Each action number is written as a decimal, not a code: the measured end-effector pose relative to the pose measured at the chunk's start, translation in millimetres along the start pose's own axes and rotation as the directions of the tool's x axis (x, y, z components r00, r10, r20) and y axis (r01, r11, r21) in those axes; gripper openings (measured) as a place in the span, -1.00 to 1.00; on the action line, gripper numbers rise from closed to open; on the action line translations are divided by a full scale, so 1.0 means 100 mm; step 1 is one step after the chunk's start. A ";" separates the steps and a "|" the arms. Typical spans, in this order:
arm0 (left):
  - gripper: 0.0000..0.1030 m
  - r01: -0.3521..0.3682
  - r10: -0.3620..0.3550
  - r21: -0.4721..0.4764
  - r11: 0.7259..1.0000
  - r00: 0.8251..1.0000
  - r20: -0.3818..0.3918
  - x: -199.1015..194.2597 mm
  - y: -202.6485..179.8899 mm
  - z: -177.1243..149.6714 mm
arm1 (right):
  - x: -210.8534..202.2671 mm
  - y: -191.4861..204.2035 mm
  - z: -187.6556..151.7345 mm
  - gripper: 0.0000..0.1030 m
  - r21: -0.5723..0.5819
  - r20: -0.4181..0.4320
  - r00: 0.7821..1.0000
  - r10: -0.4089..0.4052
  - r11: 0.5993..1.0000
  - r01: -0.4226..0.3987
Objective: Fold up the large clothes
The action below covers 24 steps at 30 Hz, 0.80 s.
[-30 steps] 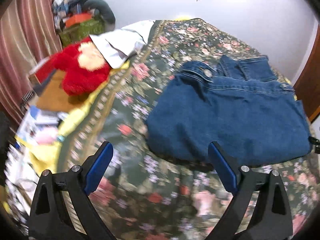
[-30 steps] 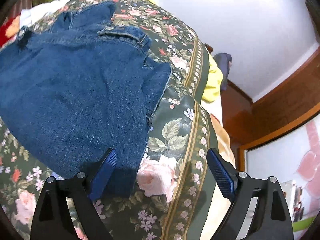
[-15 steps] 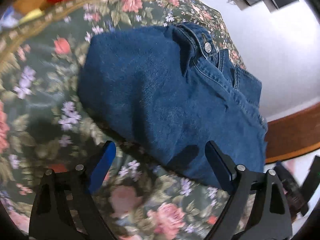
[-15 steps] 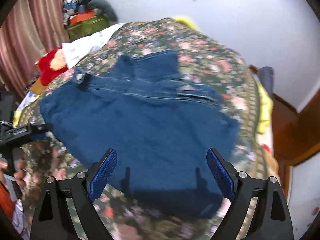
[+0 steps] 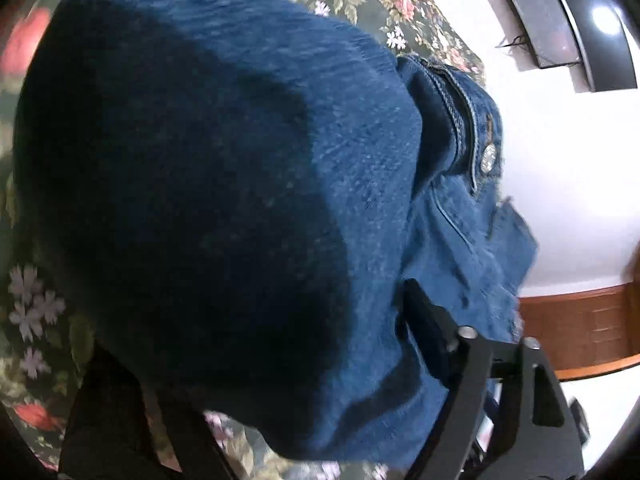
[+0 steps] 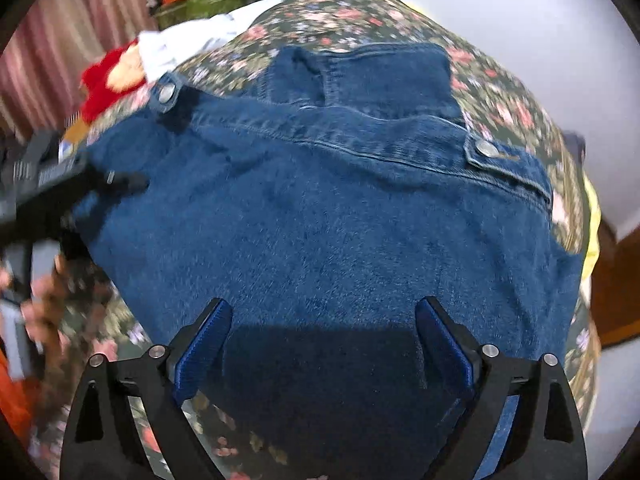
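The left gripper [image 5: 276, 364] was seen low over the near-left edge of the folded blue denim garment [image 6: 340, 220], its fingers [image 5: 424, 332] closing with the thick fold of cloth between them; whether the pads were already pressing could not be told, since the other finger was hidden under the denim. The right gripper [image 6: 324, 344] was held above the near edge of the same garment, its blue-padded fingers [image 6: 440, 340] spread wide and apart from the cloth, nothing being gripped.

The garment was laid on the dark green floral bedspread [image 6: 500, 80], waistband, belt loops and metal buttons [image 6: 486, 148] turned to the far side. Beyond it, a red plush toy [image 6: 106, 80] and white cloth [image 6: 188, 40] were seen at the far-left edge of the bed.

The step in hand was judged to be the taking of the near edge for a further fold. The next move was judged to call for a full closing of the left fingers on all layers, a matching grasp by the right on the near edge, and an even lift of both so that the fold would not slip.
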<state>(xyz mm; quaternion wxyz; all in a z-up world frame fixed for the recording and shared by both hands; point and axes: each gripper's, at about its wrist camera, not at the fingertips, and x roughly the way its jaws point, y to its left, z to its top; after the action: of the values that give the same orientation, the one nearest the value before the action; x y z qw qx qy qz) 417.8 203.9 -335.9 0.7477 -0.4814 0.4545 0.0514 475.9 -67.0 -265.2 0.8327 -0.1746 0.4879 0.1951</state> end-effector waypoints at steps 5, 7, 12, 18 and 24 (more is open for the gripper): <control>-0.05 -0.093 0.089 0.032 0.995 0.990 0.107 -0.07 -0.16 -0.09 | 0.00 0.04 -0.01 0.83 -0.016 0.007 1.000 -0.009 1.000 0.009; -0.28 -0.102 0.090 0.075 0.992 0.985 0.146 -0.19 -0.28 -0.15 | -0.03 0.01 0.01 0.83 0.005 0.003 1.000 0.010 1.000 -0.010; -0.37 -0.118 0.071 0.188 0.975 0.968 0.241 -0.59 -0.59 -0.29 | -0.26 0.04 0.06 0.83 0.027 0.064 0.997 0.050 0.998 -0.052; -0.38 -0.153 0.042 0.315 0.937 0.943 0.331 -1.07 -0.92 -0.51 | -0.45 0.31 0.19 0.83 -0.014 0.131 0.989 0.066 0.998 -0.064; -0.39 -0.290 0.108 0.402 0.869 0.902 0.418 -1.24 -1.04 -0.77 | -0.05 0.61 0.17 0.87 0.011 0.012 0.982 0.190 0.982 -0.190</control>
<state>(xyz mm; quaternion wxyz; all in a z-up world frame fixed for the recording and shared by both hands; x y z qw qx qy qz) 350.3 134.7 -185.0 0.9035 -0.2232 0.3475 0.1148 455.8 -7.2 -259.0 0.8140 -0.1213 0.4989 0.2718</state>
